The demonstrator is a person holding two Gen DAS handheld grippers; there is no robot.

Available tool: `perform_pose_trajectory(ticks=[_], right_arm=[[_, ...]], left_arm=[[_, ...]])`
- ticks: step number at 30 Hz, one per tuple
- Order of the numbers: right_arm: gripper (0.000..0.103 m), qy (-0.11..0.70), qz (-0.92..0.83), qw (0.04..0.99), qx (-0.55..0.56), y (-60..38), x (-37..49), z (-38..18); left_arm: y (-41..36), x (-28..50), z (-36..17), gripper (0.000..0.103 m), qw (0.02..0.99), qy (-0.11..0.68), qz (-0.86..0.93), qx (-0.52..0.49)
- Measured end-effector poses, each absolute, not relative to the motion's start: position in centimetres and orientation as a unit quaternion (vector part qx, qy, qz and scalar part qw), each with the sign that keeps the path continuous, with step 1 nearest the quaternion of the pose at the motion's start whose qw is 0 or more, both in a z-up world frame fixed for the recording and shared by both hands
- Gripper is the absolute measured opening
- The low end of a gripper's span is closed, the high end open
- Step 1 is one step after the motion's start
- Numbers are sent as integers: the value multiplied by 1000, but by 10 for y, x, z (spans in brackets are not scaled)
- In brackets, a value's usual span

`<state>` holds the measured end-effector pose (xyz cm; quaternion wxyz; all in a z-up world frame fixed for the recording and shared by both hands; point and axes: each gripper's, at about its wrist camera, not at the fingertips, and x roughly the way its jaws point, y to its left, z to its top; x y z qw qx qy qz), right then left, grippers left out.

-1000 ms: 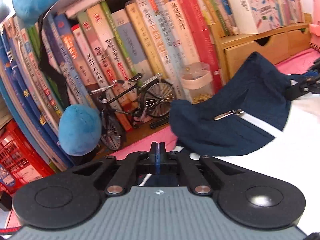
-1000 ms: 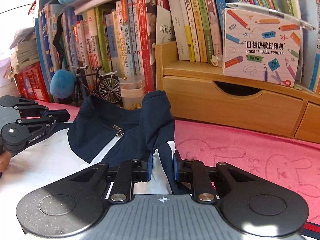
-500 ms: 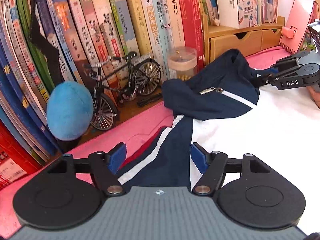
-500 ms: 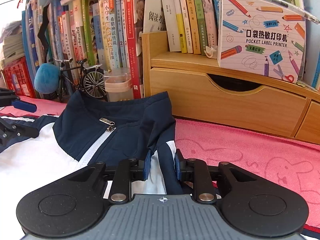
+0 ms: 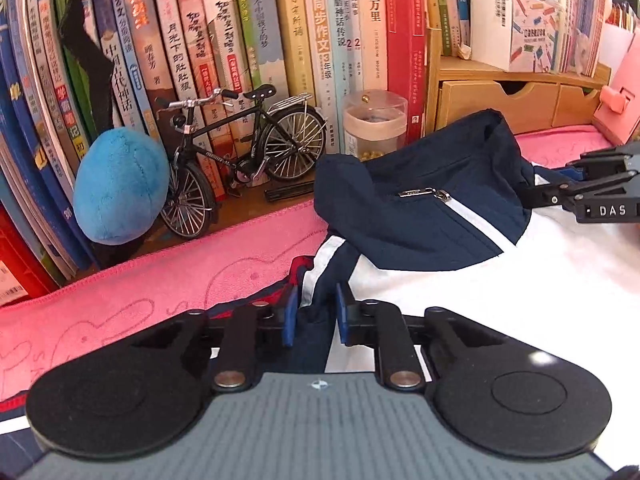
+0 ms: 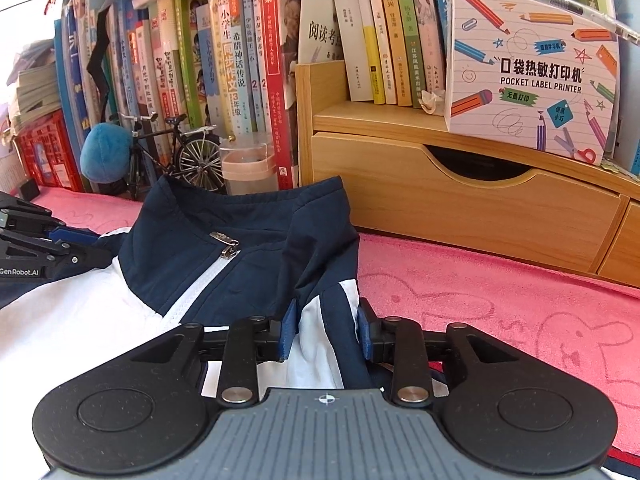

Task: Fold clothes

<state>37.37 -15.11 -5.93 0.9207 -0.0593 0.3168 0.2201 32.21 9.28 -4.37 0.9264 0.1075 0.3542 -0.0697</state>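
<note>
a navy and white jacket (image 5: 432, 216) lies flat on a pink towel (image 5: 172, 280) in front of a row of books (image 5: 248, 40), its zipped collar standing up toward the shelf. the left gripper (image 5: 314, 314) sits at the jacket's left shoulder with its blue pads (image 5: 289, 312) set narrowly either side of a fold of sleeve cloth; the cloth fills the gap, so it looks pinched, though contact on both pads is hard to confirm. the right gripper (image 6: 326, 330) is at the opposite shoulder, its pads (image 6: 289, 330) a little further apart, with a band of white and navy fabric running between them; i cannot tell if they press on it.

behind the collar a clear plastic jar (image 5: 374, 126) with a pale band stands against the books, holding small yellowish pieces at the bottom. beside it is a wooden drawer unit (image 6: 460, 200), its drawers shut, with a printer box (image 6: 532, 76) on top, closed. a toy bicycle (image 5: 236, 160) and a blue plush (image 5: 120, 184) stand to the left. a red crate (image 6: 44, 152) at the far left holds something too blurred to name.
</note>
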Motion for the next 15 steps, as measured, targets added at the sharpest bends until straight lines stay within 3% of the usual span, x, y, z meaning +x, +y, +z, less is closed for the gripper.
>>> perform_pose_trajectory(ticks=[3, 9, 13, 15], right_arm=[[15, 298, 209, 928, -82, -144, 365, -54], [16, 299, 180, 933, -81, -135, 389, -53], [33, 317, 167, 932, -61, -138, 399, -56], [41, 327, 171, 928, -44, -147, 390, -49]], left_arm=[[80, 322, -46, 5, 927, 340, -42, 149], [78, 348, -55, 4, 929, 322, -3, 182], [71, 342, -59, 5, 926, 316, 7, 206], [74, 330, -53, 13, 927, 317, 7, 202]])
